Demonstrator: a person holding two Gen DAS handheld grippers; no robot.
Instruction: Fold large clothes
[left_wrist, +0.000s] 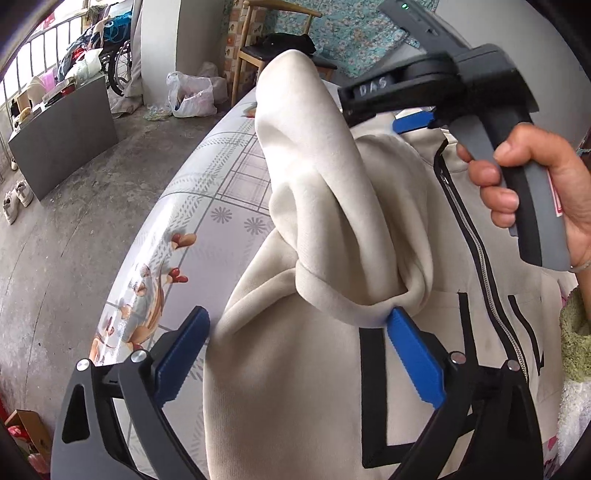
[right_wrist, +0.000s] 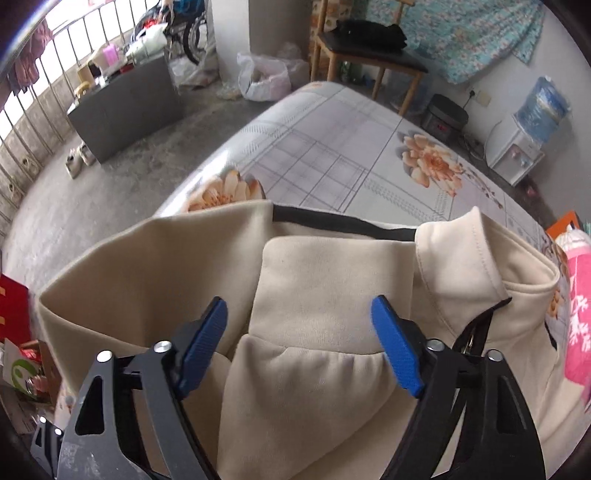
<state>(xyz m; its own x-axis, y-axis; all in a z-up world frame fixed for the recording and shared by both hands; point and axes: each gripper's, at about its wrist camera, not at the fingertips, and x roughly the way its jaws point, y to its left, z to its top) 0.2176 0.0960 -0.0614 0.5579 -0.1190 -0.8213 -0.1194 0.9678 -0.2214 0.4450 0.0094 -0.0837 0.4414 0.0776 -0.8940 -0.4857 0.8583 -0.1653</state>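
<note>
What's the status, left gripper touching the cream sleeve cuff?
Touching. Left wrist view: the sleeve cuff lies against one blue finger tip of the left gripper; the other finger stands clear, jaws open.

My left-wrist camera looks steeply down along its fingers, close over the cream jacket (left_wrist: 295, 369) at the table's (left_wrist: 229, 177) edge. My right-wrist camera looks down from close over the same jacket. Both share the table, floor and wooden chair (right_wrist: 369, 55).
</note>
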